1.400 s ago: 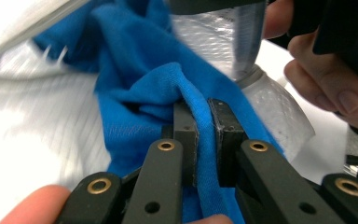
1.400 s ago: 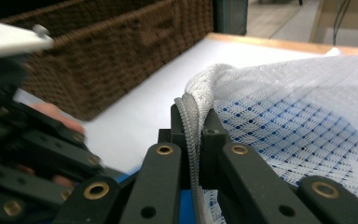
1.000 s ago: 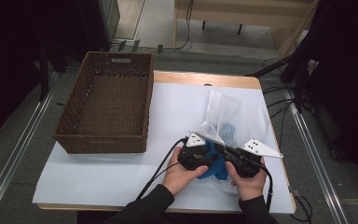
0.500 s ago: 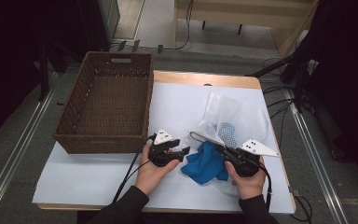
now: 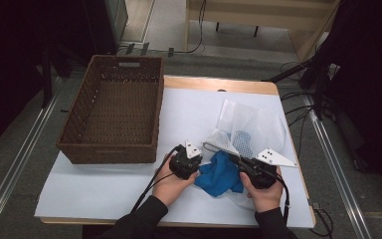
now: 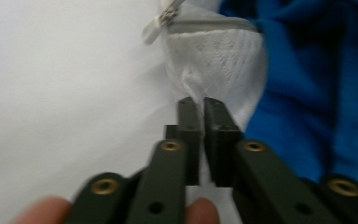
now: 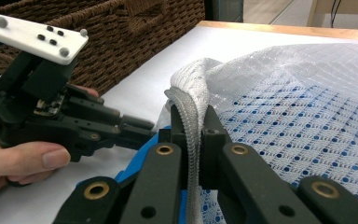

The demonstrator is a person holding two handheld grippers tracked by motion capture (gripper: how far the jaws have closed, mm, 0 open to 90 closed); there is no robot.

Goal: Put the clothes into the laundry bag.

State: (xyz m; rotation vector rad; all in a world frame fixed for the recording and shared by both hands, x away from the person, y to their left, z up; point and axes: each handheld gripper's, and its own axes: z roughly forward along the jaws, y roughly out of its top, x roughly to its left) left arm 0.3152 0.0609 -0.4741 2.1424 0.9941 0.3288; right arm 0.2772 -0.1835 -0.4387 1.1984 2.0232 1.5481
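Observation:
A white mesh bag point(image 5: 251, 124) lies on the white table cover, with a blue cloth point(image 5: 219, 177) at its mouth between my two hands. My left gripper point(image 5: 200, 167) points right at the bag's near edge. Its jaws have just been closing and now pinch a fold of white mesh point(image 6: 214, 60), beside the blue cloth point(image 6: 317, 93); this gripper point(image 6: 200, 105) is shut. My right gripper point(image 5: 232, 158) is shut on the bag's grey zipper edge point(image 7: 189, 112), holding it raised. The left gripper point(image 7: 144, 128) sits just to its left.
A brown wicker basket point(image 5: 109, 149) stands empty at the table's left, close behind my left hand. The bag's zipper pull point(image 6: 161, 21) lies on the white cover. The wooden table edge point(image 5: 219, 84) runs along the back, with cables on the floor at the right.
My left gripper swung out to the left, then came back right to the bag's edge by the blue cloth and shut on the mesh. The right hand has kept still.

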